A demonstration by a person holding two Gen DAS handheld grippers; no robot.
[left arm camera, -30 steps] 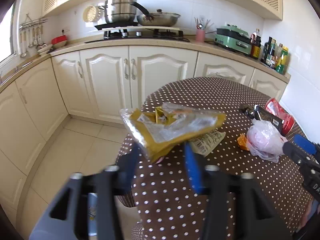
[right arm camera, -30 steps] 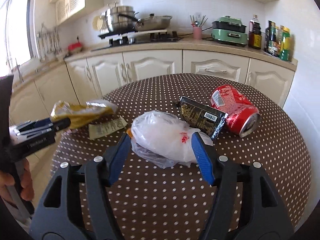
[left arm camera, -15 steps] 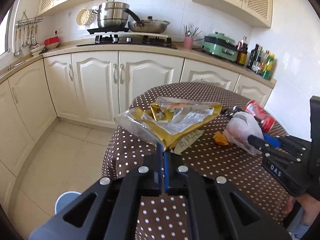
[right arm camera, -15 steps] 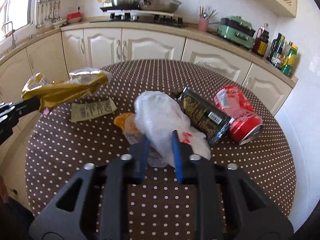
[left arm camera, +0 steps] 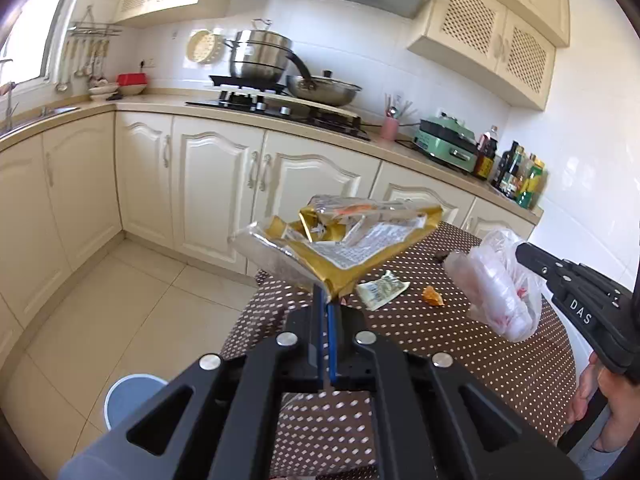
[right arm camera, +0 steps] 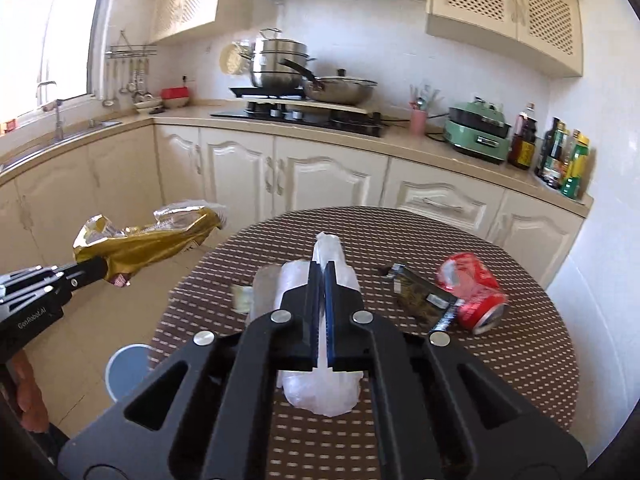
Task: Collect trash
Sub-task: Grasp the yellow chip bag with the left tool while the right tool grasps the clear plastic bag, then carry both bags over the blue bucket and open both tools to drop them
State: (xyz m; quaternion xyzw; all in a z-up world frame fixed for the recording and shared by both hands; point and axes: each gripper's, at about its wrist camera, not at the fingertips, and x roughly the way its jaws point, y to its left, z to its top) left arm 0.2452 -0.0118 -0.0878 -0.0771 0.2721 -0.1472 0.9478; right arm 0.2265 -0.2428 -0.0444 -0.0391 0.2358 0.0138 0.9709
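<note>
The left tongs are pressed together on the lower corner of a gold snack wrapper, which hangs clear of the surface, out over its left edge. The wrapper's long axis runs roughly level, crosswise to the tongs. The right tongs are pinched on a thin white plastic bag, held above the polka-dot cloth; the bag droops below and bunches ahead of the jaws.

Governing relation: a blue-rimmed waste bin stands on the floor, low and to the left of the surface. The left tongs and wrapper are on the bin side, so the left hand is judged the nearer; the right tongs must cross the surface edge to reach it.

View differences:
- The right wrist view shows a crushed red can and a dark wrapper lying on the surface, touching each other. Neither appears in the left wrist view.
- The left wrist view shows a small paper label and an orange scrap still lying on the surface. The bag largely hides these from the right wrist view.
</note>
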